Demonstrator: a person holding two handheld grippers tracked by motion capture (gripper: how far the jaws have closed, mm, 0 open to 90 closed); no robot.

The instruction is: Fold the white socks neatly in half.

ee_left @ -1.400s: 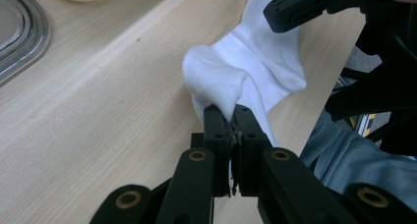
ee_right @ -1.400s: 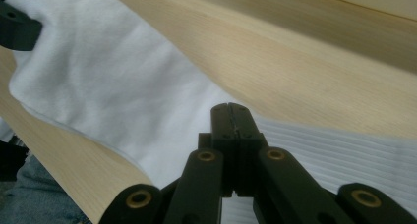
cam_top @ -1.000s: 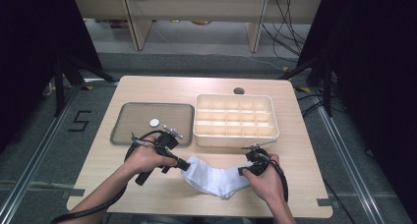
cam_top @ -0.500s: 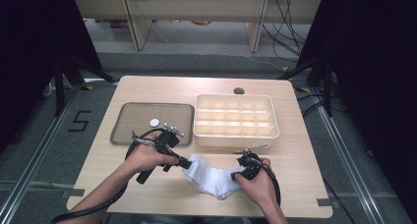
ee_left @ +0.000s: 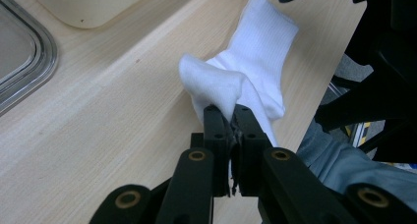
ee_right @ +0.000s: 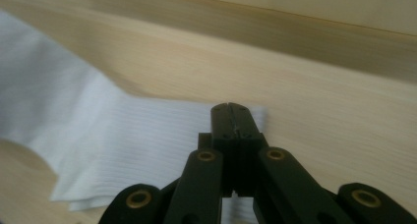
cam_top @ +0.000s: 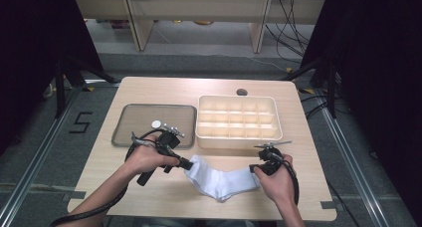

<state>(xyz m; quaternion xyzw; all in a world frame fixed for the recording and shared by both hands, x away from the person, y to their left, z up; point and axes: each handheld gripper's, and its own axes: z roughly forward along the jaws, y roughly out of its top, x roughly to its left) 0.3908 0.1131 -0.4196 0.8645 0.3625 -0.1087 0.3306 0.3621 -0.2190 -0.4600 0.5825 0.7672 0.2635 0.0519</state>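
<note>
since the earlier frame your right gripper point(cam_top: 256, 168) swings back out to the right, drawing the white sock point(cam_top: 221, 182) flatter on the table point(cam_top: 149, 197). both grippers are clamped on opposite ends, your left gripper point(ee_left: 228, 113) anchoring so it stretches for folding.
</note>
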